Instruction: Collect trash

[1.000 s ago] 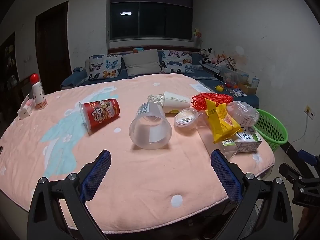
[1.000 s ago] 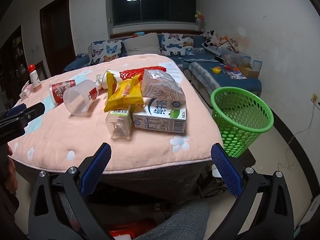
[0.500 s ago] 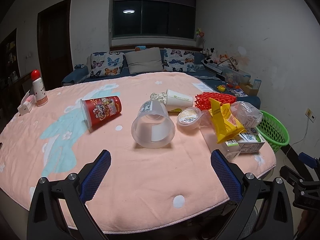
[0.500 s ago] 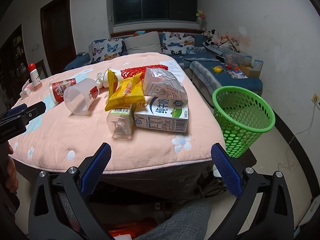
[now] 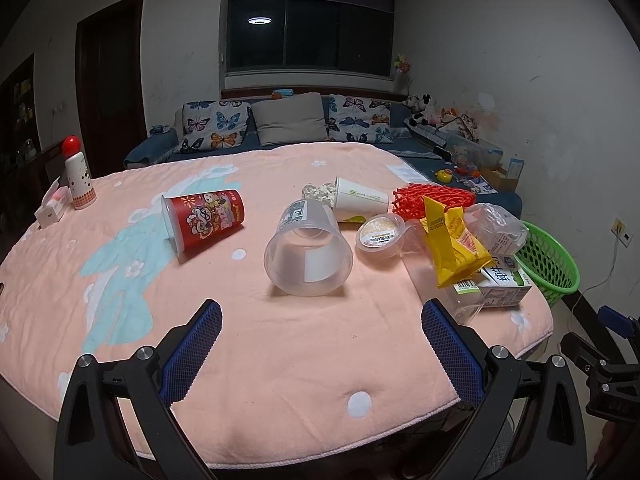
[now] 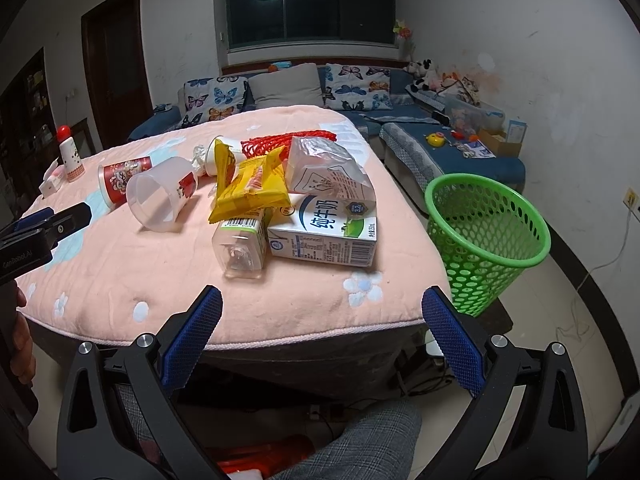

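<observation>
trash pile (image 6: pixel 280 196) on table just ahead of both claws, left claw (image 5: pixel 320 344) & right claw (image 6: pixel 322 332) spread, empty

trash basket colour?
Green, a perforated plastic basket standing on the floor; clearest in the right wrist view.

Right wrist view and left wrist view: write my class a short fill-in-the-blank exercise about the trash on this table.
1. The basket beside the table is coloured ____.
2. The yellow snack wrapper lies partly on top of the milk ____.
3. The red printed cup is not upright; it lies on its ____.
4. The right gripper has its fingers ____ and holds nothing.

Missing words: green; carton; side; open
</observation>
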Tool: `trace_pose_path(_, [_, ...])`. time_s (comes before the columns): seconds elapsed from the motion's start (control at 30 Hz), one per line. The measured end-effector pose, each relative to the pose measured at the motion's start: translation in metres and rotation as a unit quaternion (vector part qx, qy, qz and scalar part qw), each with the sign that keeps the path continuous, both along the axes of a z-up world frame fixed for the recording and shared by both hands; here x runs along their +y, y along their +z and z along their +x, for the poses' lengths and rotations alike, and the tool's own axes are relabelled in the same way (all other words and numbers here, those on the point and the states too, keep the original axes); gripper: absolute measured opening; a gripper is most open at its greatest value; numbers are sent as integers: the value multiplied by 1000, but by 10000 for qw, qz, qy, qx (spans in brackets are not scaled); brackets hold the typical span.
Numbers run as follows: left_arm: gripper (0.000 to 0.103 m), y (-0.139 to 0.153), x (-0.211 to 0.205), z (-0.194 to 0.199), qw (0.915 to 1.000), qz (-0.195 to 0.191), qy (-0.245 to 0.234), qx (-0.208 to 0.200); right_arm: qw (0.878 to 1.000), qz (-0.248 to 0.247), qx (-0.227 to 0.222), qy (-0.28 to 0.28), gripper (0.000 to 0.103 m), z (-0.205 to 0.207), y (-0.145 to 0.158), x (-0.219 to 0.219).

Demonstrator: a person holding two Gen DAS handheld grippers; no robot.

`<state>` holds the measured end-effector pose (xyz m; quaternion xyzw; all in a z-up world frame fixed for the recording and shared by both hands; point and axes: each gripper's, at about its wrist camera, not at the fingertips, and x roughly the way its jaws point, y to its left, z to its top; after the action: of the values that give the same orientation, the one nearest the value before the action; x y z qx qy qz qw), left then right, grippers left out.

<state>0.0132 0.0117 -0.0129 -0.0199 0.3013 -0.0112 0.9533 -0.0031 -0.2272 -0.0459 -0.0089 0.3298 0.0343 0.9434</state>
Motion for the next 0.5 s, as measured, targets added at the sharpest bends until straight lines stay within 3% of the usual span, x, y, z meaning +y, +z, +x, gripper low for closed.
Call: trace_pose_path(0.5, [97,1,-4,4,10000,45,-23,18,10000,4,18,3,99,2,-1,-1])
